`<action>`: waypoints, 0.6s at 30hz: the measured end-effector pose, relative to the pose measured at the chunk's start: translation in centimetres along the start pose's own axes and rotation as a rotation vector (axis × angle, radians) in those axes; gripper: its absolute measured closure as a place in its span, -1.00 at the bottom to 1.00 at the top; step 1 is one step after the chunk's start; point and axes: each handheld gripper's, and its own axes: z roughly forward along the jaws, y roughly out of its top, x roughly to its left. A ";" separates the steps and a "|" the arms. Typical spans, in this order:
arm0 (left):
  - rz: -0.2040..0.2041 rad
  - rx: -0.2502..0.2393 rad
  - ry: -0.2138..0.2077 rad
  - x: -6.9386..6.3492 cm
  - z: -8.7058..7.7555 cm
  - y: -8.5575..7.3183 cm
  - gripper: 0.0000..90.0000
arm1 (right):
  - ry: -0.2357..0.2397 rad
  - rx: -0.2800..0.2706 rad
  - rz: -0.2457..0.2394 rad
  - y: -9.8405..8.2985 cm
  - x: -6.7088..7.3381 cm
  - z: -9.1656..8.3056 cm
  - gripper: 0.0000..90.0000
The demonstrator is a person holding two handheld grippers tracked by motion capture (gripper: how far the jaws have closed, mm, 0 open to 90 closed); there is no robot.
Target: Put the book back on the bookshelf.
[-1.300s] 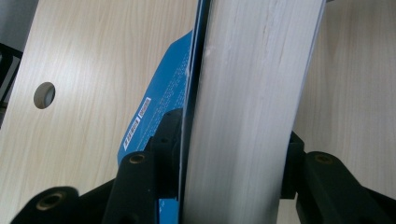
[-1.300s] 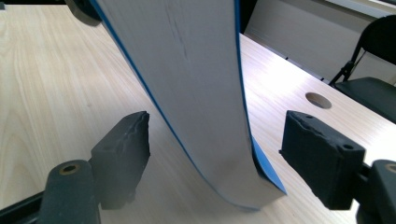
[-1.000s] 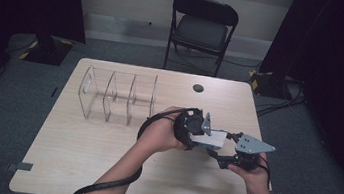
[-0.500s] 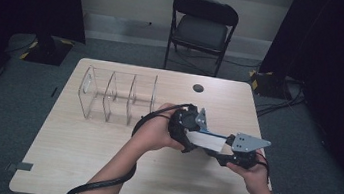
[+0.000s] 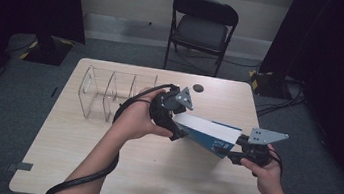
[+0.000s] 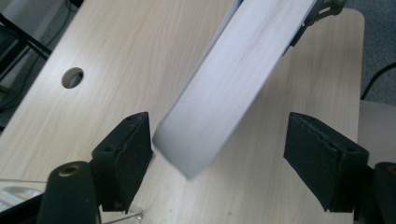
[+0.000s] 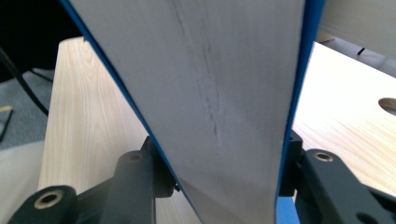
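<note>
Book (image 5: 208, 133) is clamped by R claw (image 5: 227, 152) at its near end — long axis runs toward L claw (image 5: 179, 132), just released, pads apart.

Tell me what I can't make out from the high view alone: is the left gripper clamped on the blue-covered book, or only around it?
Observer: Only around it. In the left gripper view the left gripper has jaws that have just been opening. The end of the book lies between the pads, with a wide gap to one of them.
Operator: Then what is holding it?
Observer: The right gripper. Its jaws have just been closing, and in the right gripper view they press on both blue covers, with the page edges facing the camera.
</note>
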 end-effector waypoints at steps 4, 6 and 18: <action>-0.015 -0.001 -0.002 0.3 -0.6 -0.2 -0.49 | -0.001 -0.006 0.019 0.1 -0.4 -0.1 0.22; -0.024 0.007 0.006 0.4 -0.6 -0.4 -0.49 | -0.002 -0.010 0.037 0.1 -0.7 -0.1 0.22; -0.071 0.029 -0.024 0.5 0.6 -2.5 -0.48 | -0.086 -0.031 0.095 0.5 -2.2 -0.5 0.24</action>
